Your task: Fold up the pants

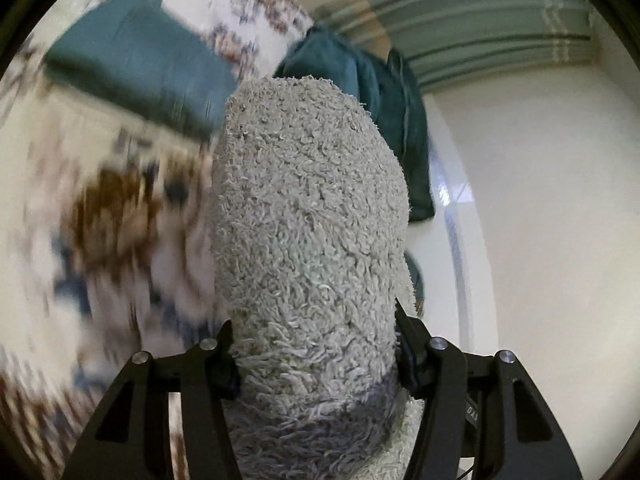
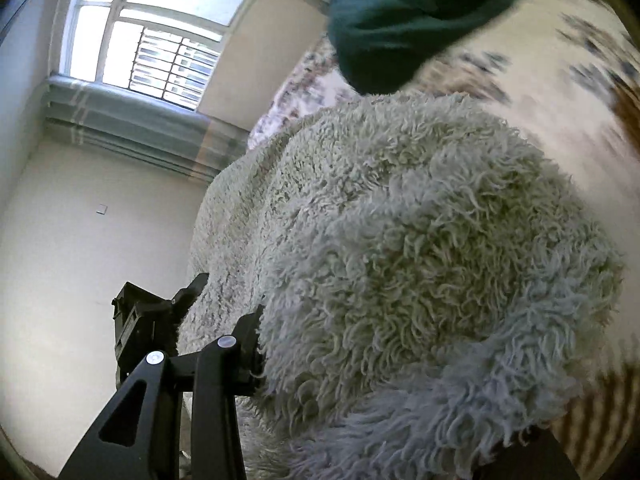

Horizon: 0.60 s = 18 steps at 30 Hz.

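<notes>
Both hand-held grippers, left [image 1: 316, 344] and right [image 2: 320, 320], clamped on fleecy pants [image 1: 312, 216]; could slip, bunching toward twelve o'clock.

The pants [image 1: 312, 240] sit between the fingers of the left gripper [image 1: 316, 364]. A cloth [image 1: 136, 56] lies on the rug [image 1: 100, 208] to their left. Behind them, the window [image 2: 152, 28] is above the bench [image 2: 132, 120].

Daylight from window [image 2: 160, 36]; motion blur, fisheye warp
</notes>
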Each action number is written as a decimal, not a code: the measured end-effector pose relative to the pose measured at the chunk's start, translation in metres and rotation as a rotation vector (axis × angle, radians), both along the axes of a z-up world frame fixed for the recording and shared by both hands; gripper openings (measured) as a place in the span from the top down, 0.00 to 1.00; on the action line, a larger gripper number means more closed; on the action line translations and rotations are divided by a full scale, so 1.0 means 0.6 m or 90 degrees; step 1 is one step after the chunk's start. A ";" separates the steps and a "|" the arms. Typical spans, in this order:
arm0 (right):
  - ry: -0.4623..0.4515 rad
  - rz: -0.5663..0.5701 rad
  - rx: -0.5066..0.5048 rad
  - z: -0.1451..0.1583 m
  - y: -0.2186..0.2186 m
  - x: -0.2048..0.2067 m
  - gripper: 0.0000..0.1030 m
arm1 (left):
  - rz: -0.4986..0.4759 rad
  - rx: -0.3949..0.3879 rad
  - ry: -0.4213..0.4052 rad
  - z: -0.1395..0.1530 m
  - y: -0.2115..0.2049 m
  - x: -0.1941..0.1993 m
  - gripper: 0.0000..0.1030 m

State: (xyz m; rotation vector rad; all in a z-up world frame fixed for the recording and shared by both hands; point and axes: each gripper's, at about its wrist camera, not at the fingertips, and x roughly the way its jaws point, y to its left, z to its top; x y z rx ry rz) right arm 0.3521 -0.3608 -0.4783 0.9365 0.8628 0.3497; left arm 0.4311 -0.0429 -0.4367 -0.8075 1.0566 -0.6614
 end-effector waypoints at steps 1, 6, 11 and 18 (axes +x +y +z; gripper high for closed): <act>-0.009 -0.001 -0.004 0.013 0.020 0.044 0.59 | 0.003 -0.002 -0.005 0.011 0.019 0.049 0.48; -0.041 -0.012 -0.020 0.032 0.136 0.291 0.59 | 0.004 -0.008 -0.027 0.040 0.109 0.260 0.48; -0.028 -0.016 -0.017 -0.031 0.227 0.480 0.59 | -0.003 0.031 -0.043 0.008 0.180 0.445 0.48; 0.051 0.015 -0.042 -0.140 0.323 0.572 0.58 | 0.006 0.095 0.014 -0.118 0.260 0.546 0.48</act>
